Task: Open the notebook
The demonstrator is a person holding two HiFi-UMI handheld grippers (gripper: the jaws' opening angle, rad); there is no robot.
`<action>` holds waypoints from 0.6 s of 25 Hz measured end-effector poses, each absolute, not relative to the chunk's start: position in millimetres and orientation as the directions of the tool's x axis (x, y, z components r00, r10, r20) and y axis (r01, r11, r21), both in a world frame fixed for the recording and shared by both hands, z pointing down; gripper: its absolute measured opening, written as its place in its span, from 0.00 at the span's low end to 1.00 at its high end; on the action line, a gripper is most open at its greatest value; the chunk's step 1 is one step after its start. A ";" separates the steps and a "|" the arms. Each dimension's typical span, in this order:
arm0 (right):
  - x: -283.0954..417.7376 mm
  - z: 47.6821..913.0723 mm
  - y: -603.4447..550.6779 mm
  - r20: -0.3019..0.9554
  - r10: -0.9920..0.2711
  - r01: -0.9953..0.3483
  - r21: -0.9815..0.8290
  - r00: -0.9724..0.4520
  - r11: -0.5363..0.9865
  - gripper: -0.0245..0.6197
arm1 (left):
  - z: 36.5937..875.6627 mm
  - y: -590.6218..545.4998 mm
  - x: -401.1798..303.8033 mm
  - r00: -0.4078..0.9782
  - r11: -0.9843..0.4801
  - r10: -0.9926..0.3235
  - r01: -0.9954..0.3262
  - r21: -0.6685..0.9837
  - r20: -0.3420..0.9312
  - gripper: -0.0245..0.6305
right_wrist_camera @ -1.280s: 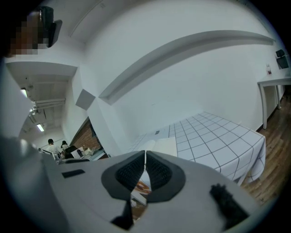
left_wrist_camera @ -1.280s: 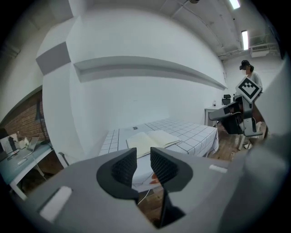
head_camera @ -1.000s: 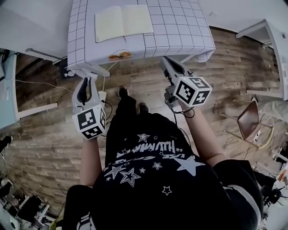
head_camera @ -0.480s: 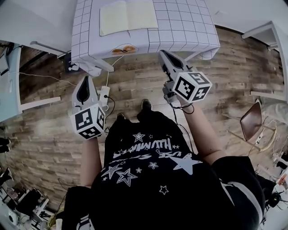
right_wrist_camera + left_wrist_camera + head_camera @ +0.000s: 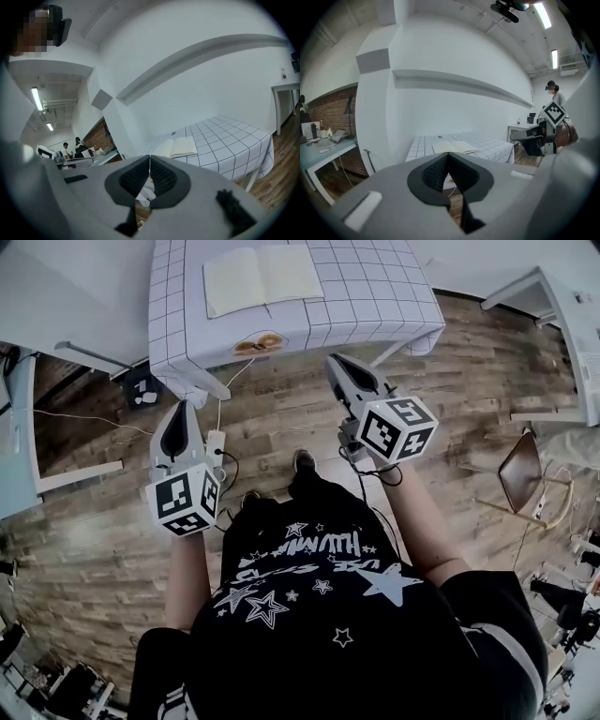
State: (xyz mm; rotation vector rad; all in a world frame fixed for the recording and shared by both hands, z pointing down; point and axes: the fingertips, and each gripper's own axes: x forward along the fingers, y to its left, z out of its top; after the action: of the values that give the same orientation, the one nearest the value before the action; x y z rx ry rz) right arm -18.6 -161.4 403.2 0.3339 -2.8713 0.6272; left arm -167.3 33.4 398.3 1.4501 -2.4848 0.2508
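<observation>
Head view: the notebook [image 5: 262, 277] is lying open at top centre on the checked table [image 5: 375, 315]. Both arms are stretching forward, holding the left gripper [image 5: 180, 409] and right gripper [image 5: 334, 362] mid-frame, apart from the table.

Left gripper view: the jaws are pressing together on nothing, and the notebook [image 5: 454, 147] is lying at centre, beyond them.

Right gripper view: the jaws are clenching empty, and the notebook [image 5: 180, 146] is lying right of centre.

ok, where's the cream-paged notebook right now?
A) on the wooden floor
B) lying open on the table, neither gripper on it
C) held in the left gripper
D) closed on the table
B: the cream-paged notebook lies spread open on the white grid-patterned tablecloth, while the left gripper and right gripper are held over the floor short of the table, both shut on nothing.
</observation>
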 end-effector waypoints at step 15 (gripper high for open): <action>-13.1 370.6 -63.9 0.229 -0.301 -0.358 -0.271 -0.926 0.894 0.06 | 377.9 86.3 -173.8 -0.308 0.324 -0.924 -0.945 0.036 0.229 0.05</action>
State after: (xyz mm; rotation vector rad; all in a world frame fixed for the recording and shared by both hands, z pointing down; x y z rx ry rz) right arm -13.1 -63.9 370.6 0.5049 -2.8789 0.4631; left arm -173.8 86.3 377.9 1.7077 -2.3798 0.1550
